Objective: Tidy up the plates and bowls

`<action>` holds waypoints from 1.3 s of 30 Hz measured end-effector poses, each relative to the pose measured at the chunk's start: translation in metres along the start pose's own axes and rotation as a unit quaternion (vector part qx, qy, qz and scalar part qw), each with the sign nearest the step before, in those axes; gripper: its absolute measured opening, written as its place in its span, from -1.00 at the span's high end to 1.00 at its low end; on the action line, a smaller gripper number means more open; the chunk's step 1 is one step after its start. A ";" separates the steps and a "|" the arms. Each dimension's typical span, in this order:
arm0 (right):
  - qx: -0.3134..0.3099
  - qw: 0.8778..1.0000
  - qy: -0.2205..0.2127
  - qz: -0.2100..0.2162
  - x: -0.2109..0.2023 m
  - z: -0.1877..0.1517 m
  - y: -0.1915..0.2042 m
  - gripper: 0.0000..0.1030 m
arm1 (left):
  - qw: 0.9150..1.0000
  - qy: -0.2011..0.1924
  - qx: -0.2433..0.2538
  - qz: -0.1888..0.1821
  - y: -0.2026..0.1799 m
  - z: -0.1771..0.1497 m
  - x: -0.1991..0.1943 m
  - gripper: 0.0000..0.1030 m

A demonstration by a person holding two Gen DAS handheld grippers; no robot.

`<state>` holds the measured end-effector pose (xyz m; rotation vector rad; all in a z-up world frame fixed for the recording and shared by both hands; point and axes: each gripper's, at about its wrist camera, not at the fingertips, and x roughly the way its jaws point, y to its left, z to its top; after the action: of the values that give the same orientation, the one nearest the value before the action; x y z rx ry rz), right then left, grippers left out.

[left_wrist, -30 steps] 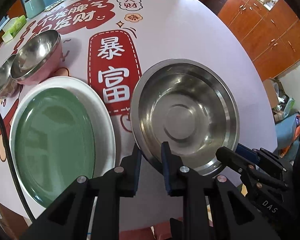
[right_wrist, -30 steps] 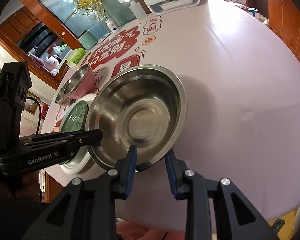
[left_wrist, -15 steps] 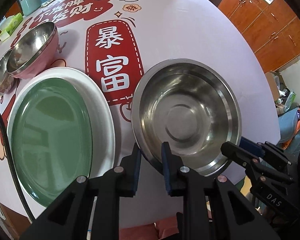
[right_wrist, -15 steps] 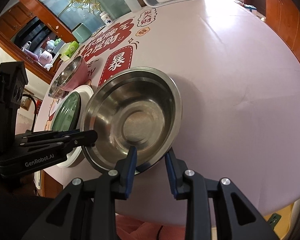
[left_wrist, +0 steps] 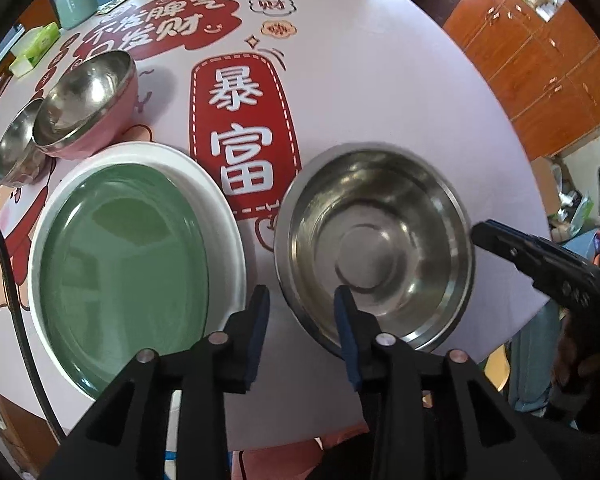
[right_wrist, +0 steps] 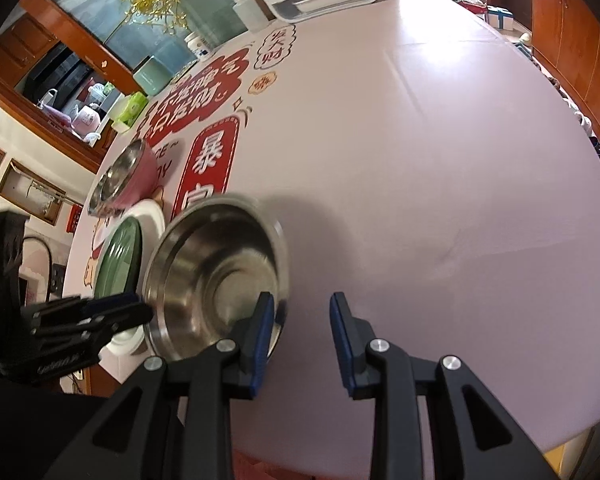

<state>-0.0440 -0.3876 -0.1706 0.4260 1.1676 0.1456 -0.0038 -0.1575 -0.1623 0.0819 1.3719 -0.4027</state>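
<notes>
Pink printed tablecloth (left_wrist: 380,80) — large steel bowl (left_wrist: 374,240) rests near the front edge, beside green plate (left_wrist: 120,248). Left gripper (left_wrist: 300,312) and right gripper (right_wrist: 300,320) both spread, gripping nothing. Judged between steps: next, re-grip a rim — stack likely.

Left claw (left_wrist: 300,312) open, right claw (right_wrist: 300,320) open, side by side

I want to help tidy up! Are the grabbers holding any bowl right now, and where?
Nothing is held. The left gripper and right gripper both have open jaws beside the big steel bowl, which sits on the table.
</notes>
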 end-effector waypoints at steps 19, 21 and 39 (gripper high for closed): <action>-0.025 0.999 -0.030 0.029 -0.001 0.073 0.031 0.32 | 0.985 -0.106 -0.133 0.040 0.074 0.014 -0.069 -0.22; -0.025 0.999 -0.031 0.025 0.001 0.078 0.042 0.32 | 0.983 -0.112 -0.140 0.043 0.088 0.016 -0.073 -0.23; -0.018 0.998 -0.057 0.021 0.042 0.127 0.153 0.32 | 0.975 -0.118 -0.190 -0.002 0.200 0.046 -0.059 -0.24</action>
<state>0.1055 -0.2660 -0.1050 0.4219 1.0432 0.1764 0.0963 0.0282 -0.1311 -0.2774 1.1911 -0.1420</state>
